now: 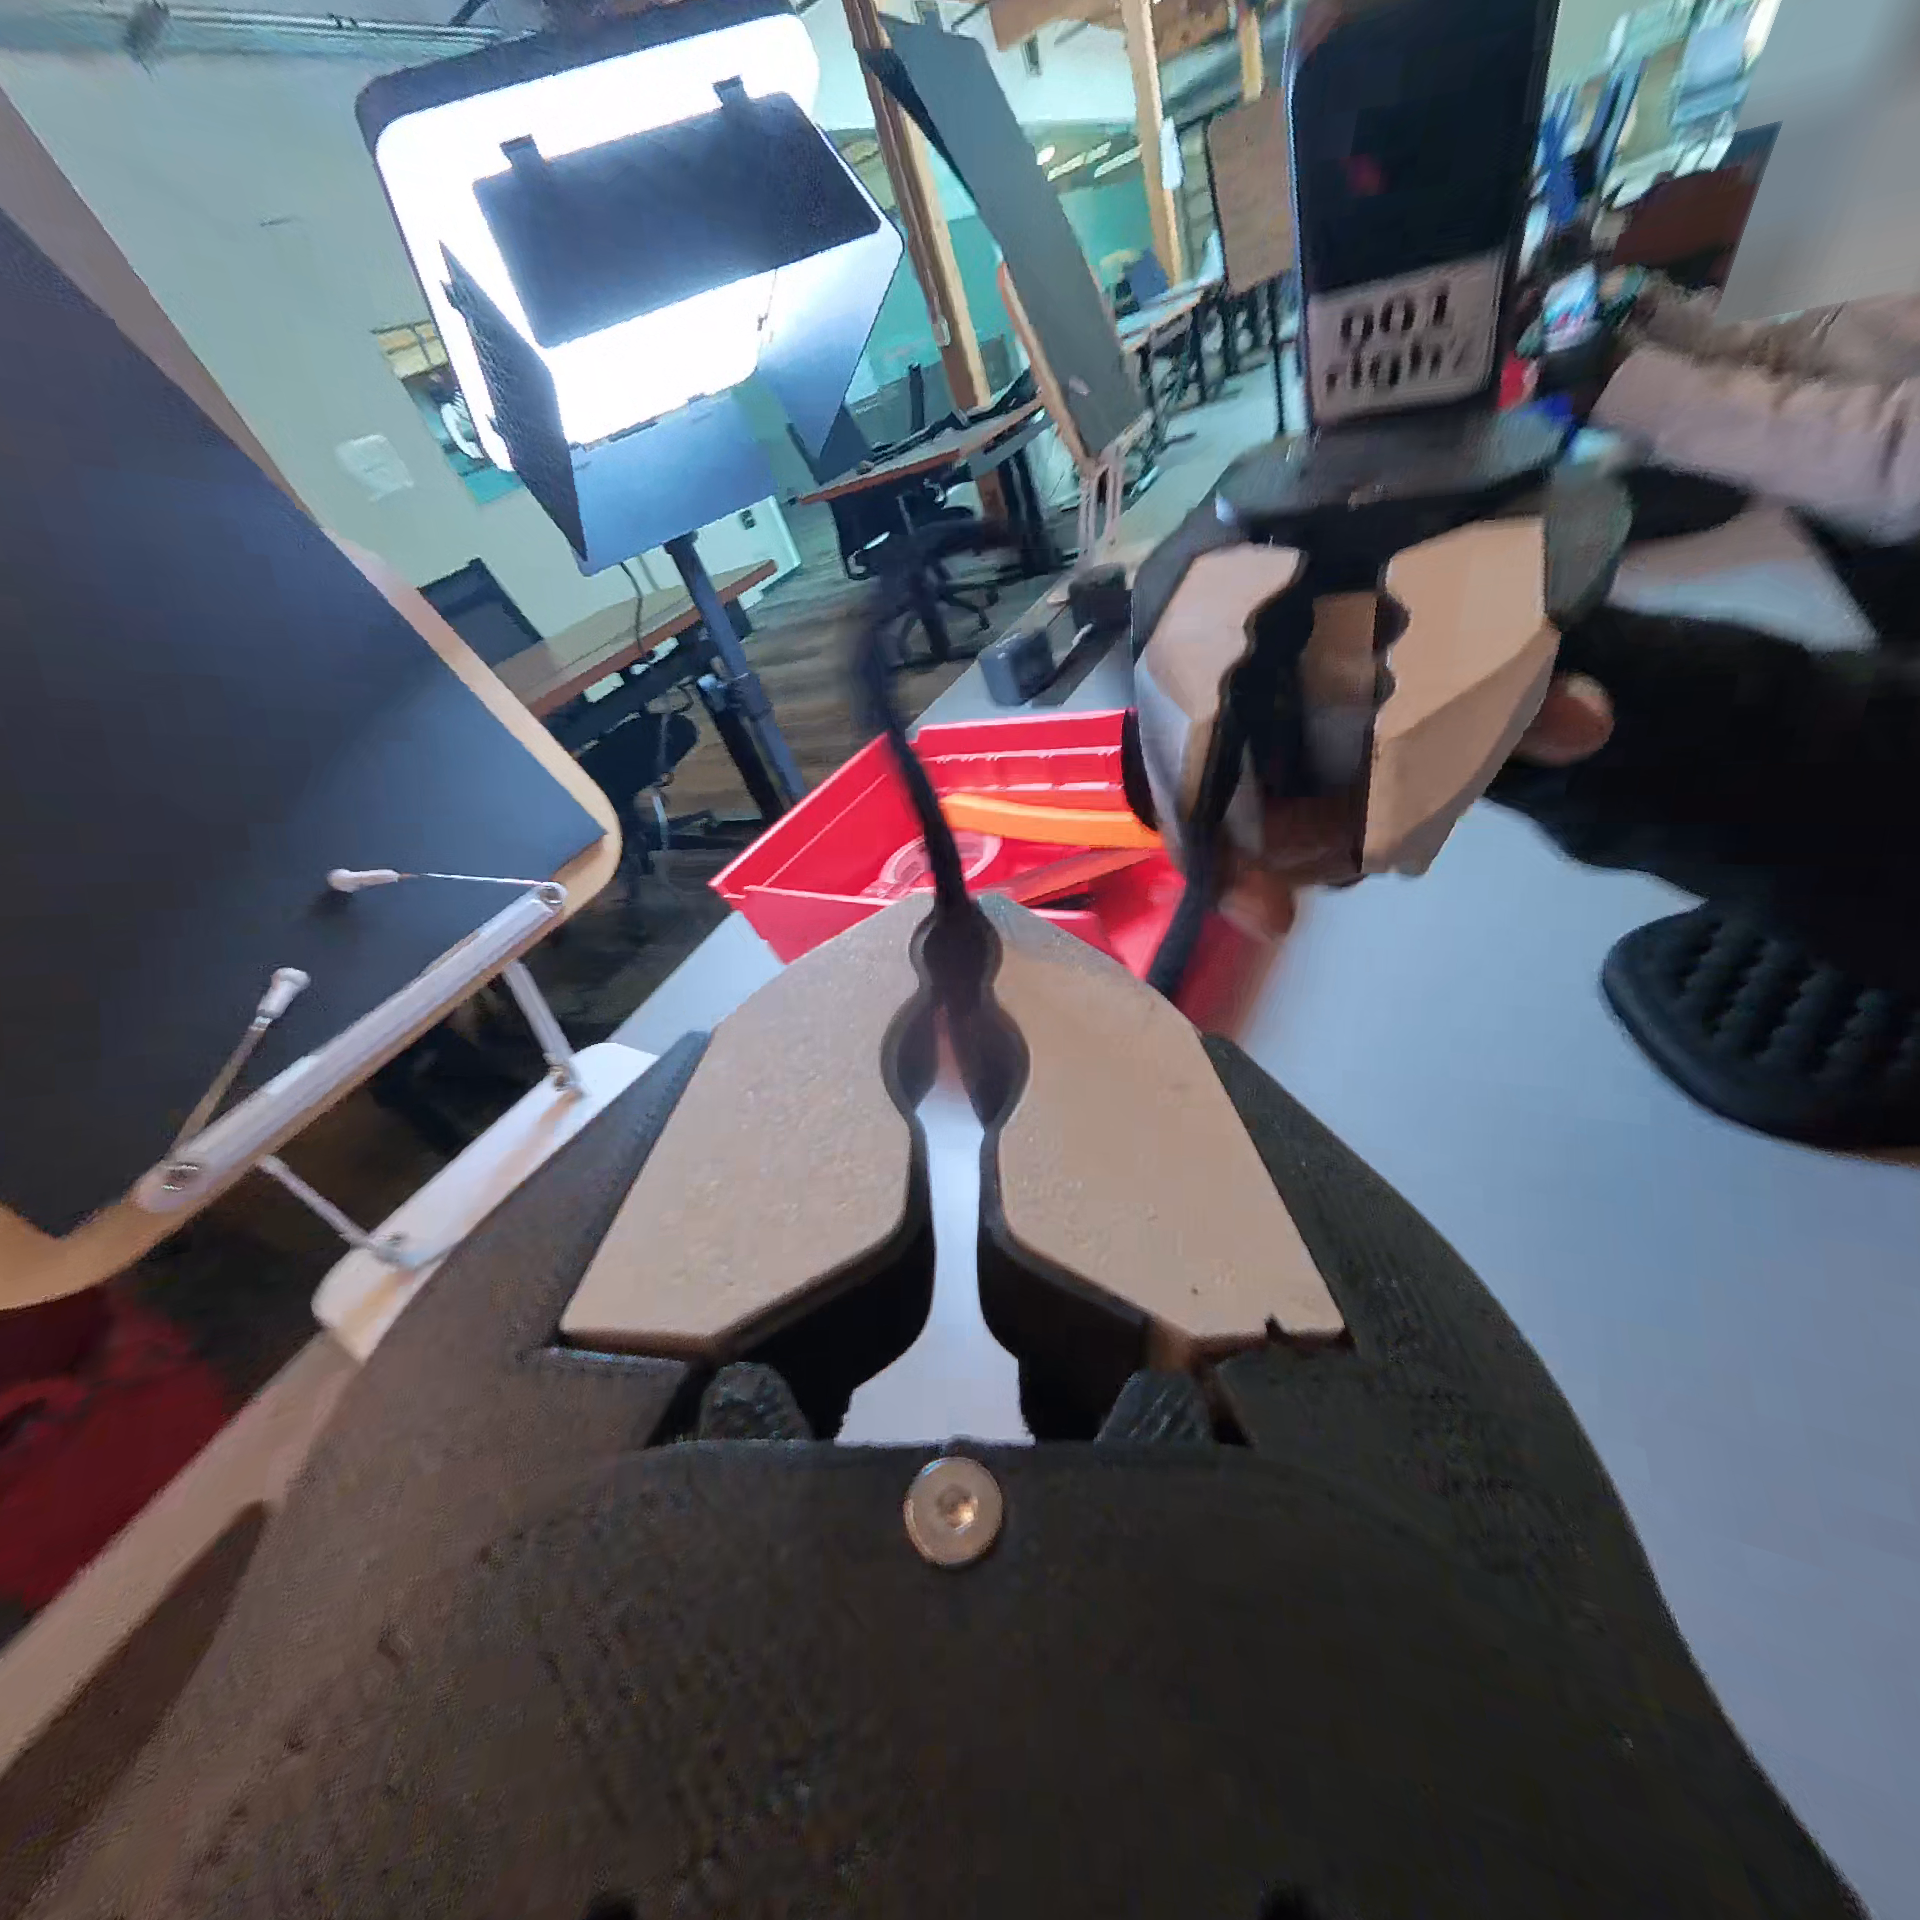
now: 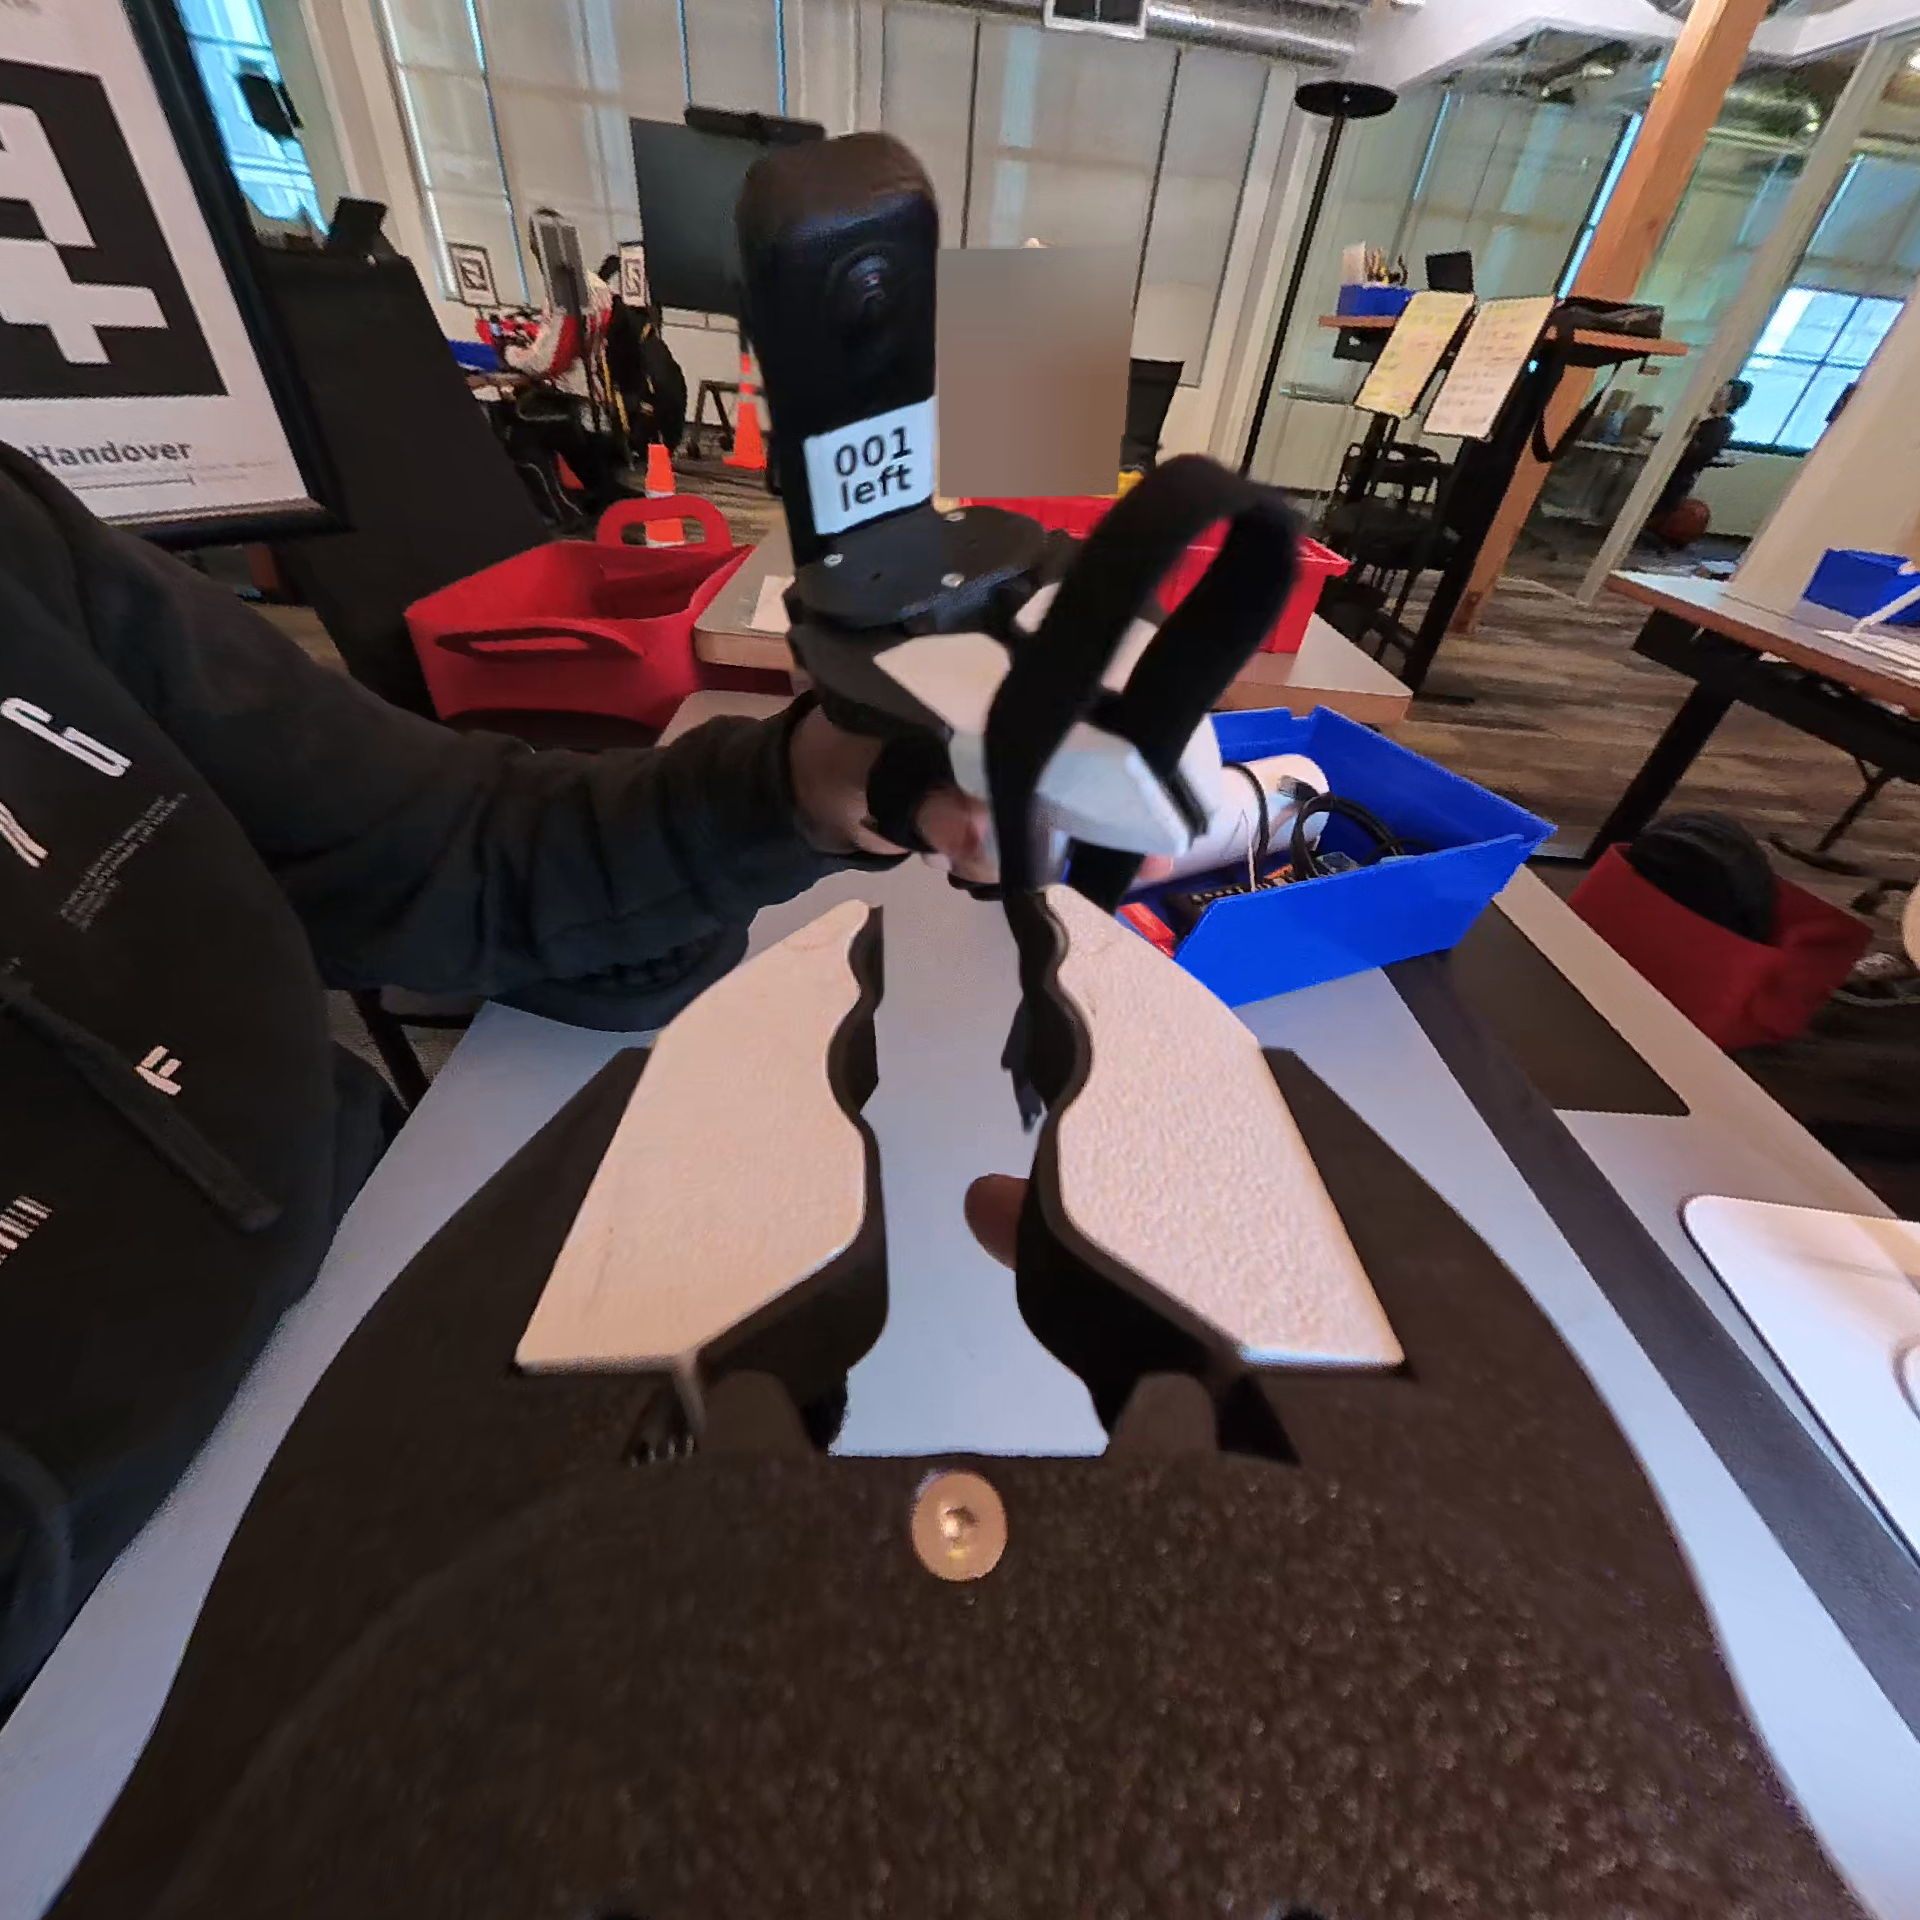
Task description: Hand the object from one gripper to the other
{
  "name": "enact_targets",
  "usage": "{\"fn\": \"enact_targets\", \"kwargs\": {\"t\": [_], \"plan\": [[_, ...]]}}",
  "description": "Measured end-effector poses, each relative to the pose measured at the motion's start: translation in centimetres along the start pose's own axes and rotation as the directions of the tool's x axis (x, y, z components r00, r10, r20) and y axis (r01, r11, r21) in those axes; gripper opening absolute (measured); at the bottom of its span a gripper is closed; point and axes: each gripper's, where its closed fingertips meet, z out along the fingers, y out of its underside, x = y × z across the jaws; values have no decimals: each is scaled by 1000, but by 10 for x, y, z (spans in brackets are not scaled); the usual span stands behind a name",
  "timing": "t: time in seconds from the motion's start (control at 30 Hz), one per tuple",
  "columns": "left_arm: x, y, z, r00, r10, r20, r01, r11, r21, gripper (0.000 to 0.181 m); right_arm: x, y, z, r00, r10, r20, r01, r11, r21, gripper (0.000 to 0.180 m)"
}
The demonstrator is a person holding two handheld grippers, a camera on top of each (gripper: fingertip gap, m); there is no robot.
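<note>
The object is a black strap, limp and looped. My left gripper is shut on one part of it at the fingertips. In the right wrist view the left gripper holds the strap, which arches over it and hangs down. The hanging end lies between my right gripper's open jaws, against the inner edge of the right-hand finger. In the left wrist view the right gripper is up and to the right, jaws apart, with the strap running through them.
A grey table lies below both grippers. A red bin stands just beyond the left gripper, a blue bin of cables beyond the right. A black mesh pad, a black board, a studio light and a person's dark sleeve are close. About 5 cm separates my left fingertips from my right.
</note>
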Motion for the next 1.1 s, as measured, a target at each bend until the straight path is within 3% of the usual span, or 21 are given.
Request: {"fn": "enact_targets", "kwargs": {"t": [0.1,0.37,0.53,0.63,0.7,0.83,0.93,1.1], "plan": [[2,-1,1,988,-137,-71,140,990,36,1,3,6,5,999,31,35,-33,998,45,33],[17,12,14,951,-252,-179,258,966,8,2,17,-11,-3,984,164,70,-177,949,260,33],[28,26,24,950,-246,-192,241,969,-48,1,1,-4,1,953,217,211,-260,943,205,25],[32,33,28,930,-292,-223,284,956,-69,2,-3,7,11,959,206,194,-233,964,129,17],[35,33,28,902,-344,-260,335,939,-79,2,-2,12,14,974,166,156,-183,978,104,3],[33,36,25,893,-349,-284,339,937,-85,2,-1,7,9,973,169,157,-188,975,116,2],[29,33,19,895,-334,-295,327,942,-76,16,5,8,4,972,189,137,-204,973,105,2],[25,16,5,894,-302,-332,319,948,-5,16,11,13,1,972,203,118,-214,973,83,2]]}}
